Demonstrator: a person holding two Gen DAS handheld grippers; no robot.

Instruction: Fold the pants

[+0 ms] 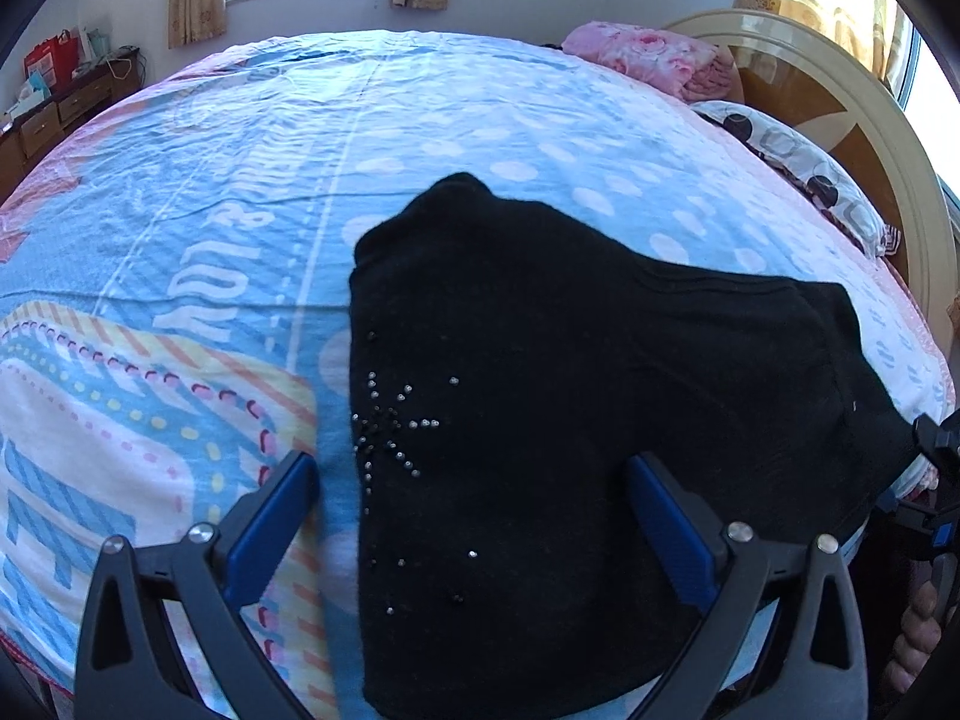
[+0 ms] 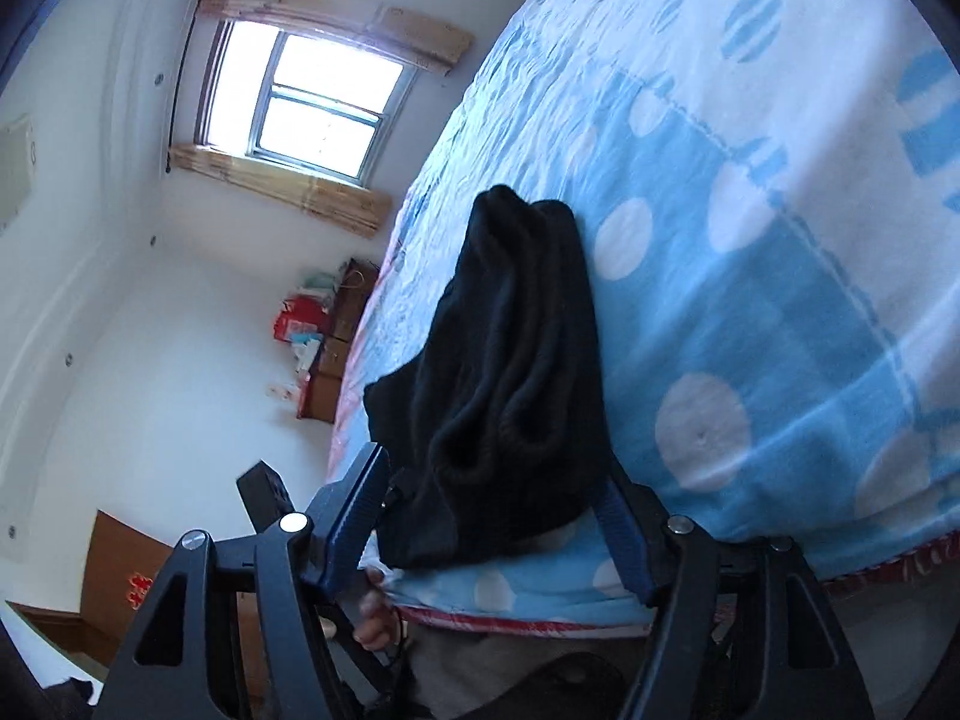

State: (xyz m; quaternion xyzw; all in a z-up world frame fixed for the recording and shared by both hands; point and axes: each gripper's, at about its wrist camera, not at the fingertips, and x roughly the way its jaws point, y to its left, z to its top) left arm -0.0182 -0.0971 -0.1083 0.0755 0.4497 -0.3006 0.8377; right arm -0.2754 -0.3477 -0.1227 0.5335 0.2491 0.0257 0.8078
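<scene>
Black pants with small rhinestones lie folded on the blue patterned bedsheet, near the bed's front edge. My left gripper is open just above them, its blue fingers on either side of the cloth's near part. In the right wrist view the pants show as a bunched black stack at the bed's edge. My right gripper is open, its jaws to each side of the stack's near end, not closed on it.
A pink quilt and a spotted pillow lie at the headboard on the right. A wooden dresser stands at the far left. A window is in the far wall.
</scene>
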